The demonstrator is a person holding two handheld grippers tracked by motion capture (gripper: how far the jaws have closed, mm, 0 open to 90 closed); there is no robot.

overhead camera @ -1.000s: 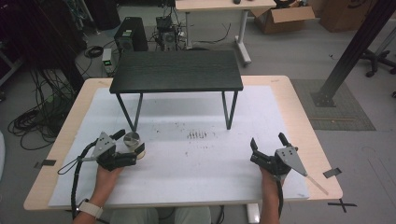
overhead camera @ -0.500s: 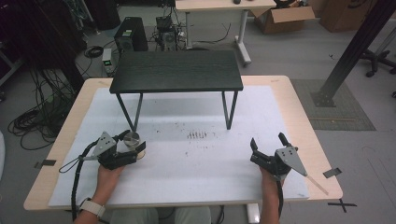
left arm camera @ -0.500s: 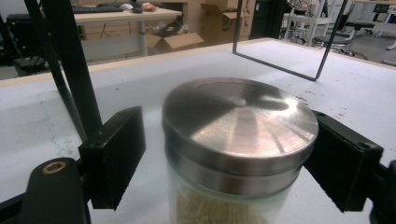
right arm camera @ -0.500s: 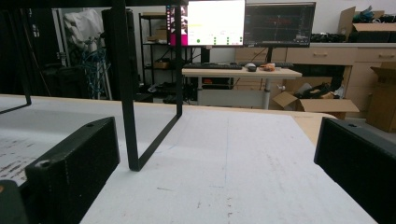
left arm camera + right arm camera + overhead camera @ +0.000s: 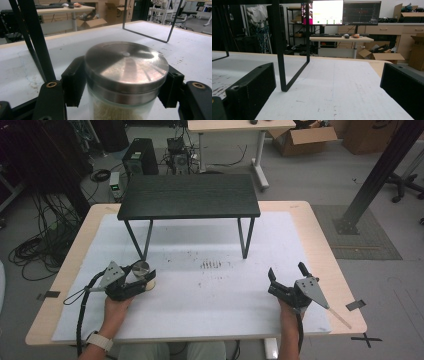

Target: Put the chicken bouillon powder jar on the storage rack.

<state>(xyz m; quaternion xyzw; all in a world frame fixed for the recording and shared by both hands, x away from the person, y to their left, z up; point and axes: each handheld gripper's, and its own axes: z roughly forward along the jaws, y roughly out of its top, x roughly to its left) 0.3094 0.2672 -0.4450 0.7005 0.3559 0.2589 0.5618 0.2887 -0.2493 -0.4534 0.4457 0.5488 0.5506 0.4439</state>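
A person sits at the near side of a table (image 5: 320, 245) covered by a white mat (image 5: 200, 290) and holds a tool in each hand. The left tool (image 5: 146, 279) is low over the mat at the near left. Its two black jaws have just been closing, and now they press on a jar (image 5: 142, 271), one on each side, just under the lid. In the left gripper view the jar (image 5: 125, 82) stands upright between the jaws. It has a round, shiny metal lid (image 5: 126, 63) and clear glass walls, and there is something pale and grainy inside. I cannot tell what the stuff is. The jar stands on the mat, close to the front left leg of a small black stand (image 5: 190, 196). The stand has a dark flat top and thin black legs, and it sits on the far half of the mat. The right tool (image 5: 285, 281) is at the near right of the table, well apart from the jar. Its jaws are spread wide and hold nothing. In the right gripper view, bare white mat lies between the two black jaws, and a thin black leg (image 5: 280, 50) of the stand rises a little way ahead. Some small dark marks (image 5: 211, 265) show on the mat near the middle, between the two tools.
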